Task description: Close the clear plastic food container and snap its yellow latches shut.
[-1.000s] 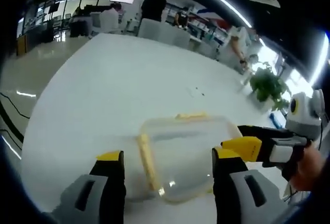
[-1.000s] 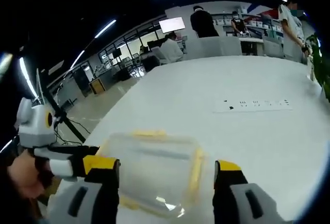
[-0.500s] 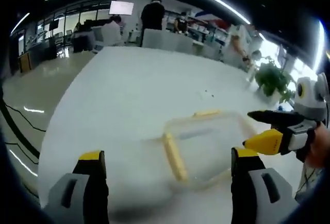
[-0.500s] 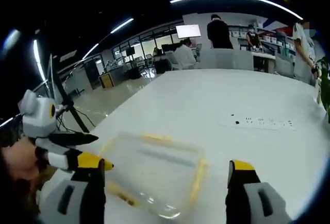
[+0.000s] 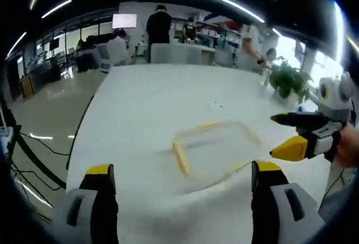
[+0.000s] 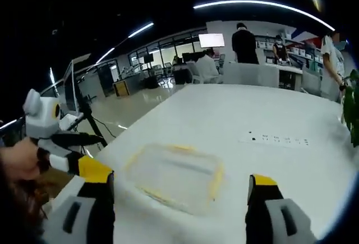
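Both grippers stand with jaws spread, holding nothing: left gripper (image 5: 182, 179), right gripper (image 6: 180, 190). Ahead at twelve o'clock, clear of both, the clear container (image 6: 175, 176) lies flat on the white table (image 6: 269, 171), lid on, long axis running ten to four in the right gripper view.

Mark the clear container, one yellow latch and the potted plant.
clear container (image 5: 216, 151), left gripper view, middle of the lid.
yellow latch (image 5: 180, 158), left gripper view, mid-length of the strip.
potted plant (image 5: 287, 80), left gripper view, its leaves.

A long white table (image 5: 146, 104) runs back toward people (image 5: 159, 24) standing at the far end; a wall screen (image 6: 212, 40) glows there. A potted plant (image 5: 287, 81) stands beside the table; a row of small dark marks (image 6: 277, 139) dots its top.
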A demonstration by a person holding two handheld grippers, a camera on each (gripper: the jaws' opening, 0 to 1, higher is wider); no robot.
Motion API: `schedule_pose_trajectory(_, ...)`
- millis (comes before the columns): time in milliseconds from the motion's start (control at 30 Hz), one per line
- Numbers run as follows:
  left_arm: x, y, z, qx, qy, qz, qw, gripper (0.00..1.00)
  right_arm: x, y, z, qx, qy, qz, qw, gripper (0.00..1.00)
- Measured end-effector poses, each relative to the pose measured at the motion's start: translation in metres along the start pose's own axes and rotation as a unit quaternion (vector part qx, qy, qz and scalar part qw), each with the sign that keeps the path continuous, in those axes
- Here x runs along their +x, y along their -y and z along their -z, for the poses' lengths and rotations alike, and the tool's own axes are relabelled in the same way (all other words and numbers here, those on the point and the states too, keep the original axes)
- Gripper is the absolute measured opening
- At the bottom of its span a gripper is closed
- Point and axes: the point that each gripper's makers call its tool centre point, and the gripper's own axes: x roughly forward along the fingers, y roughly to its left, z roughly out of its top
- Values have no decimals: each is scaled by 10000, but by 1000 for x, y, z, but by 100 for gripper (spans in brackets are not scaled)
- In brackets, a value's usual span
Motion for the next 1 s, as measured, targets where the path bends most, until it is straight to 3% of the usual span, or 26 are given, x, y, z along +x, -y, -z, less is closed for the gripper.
schedule_pose_trajectory(233,-51,12,3,204,107,9,9997,99,-53,-7,-5,-70,193,90,9997,100)
schedule_pose_trajectory(433,-94,22,19,311,51,7,9995,99,-101,-14,1,-143,355,137,9992,100)
schedule_pose_trajectory(667,-145,38,41,474,30,57,9989,99,-153,-22,25,-68,405,132,9991,100)
schedule_pose_trajectory(733,-159,44,50,529,23,85,9986,99,-173,-31,34,-8,461,-76,9989,100)
schedule_pose_trajectory(1000,-195,68,78,620,60,387,9973,99,-230,-32,69,-357,197,-83,9991,100)
